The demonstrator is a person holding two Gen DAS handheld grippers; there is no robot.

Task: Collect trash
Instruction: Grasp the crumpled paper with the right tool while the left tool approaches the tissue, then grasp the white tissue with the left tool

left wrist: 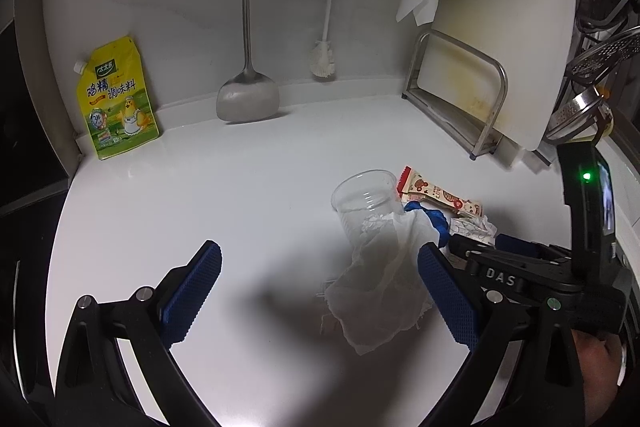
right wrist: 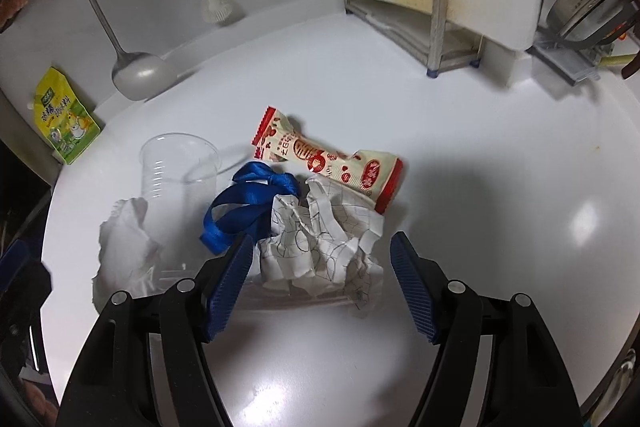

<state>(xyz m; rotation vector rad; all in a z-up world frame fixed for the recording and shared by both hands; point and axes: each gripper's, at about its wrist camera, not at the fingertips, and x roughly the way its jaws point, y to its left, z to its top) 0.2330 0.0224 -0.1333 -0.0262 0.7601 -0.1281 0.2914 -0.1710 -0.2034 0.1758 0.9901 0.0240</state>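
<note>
Nothing collected yet: crumpled paper (right wrist: 320, 239), snack wrapper (right wrist: 324, 157), blue ribbon (right wrist: 248, 203), plastic cup (right wrist: 178, 167), tissue (left wrist: 380, 287) remain on table (right wrist: 500, 187). Right gripper (right wrist: 320, 283) jaws apart around paper; left gripper (left wrist: 320, 299) jaws apart, empty.

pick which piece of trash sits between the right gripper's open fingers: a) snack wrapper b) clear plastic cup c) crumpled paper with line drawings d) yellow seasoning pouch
c: the crumpled paper lies between the fingers of the open right gripper, not pinched; the cup and wrapper sit further off.
</note>
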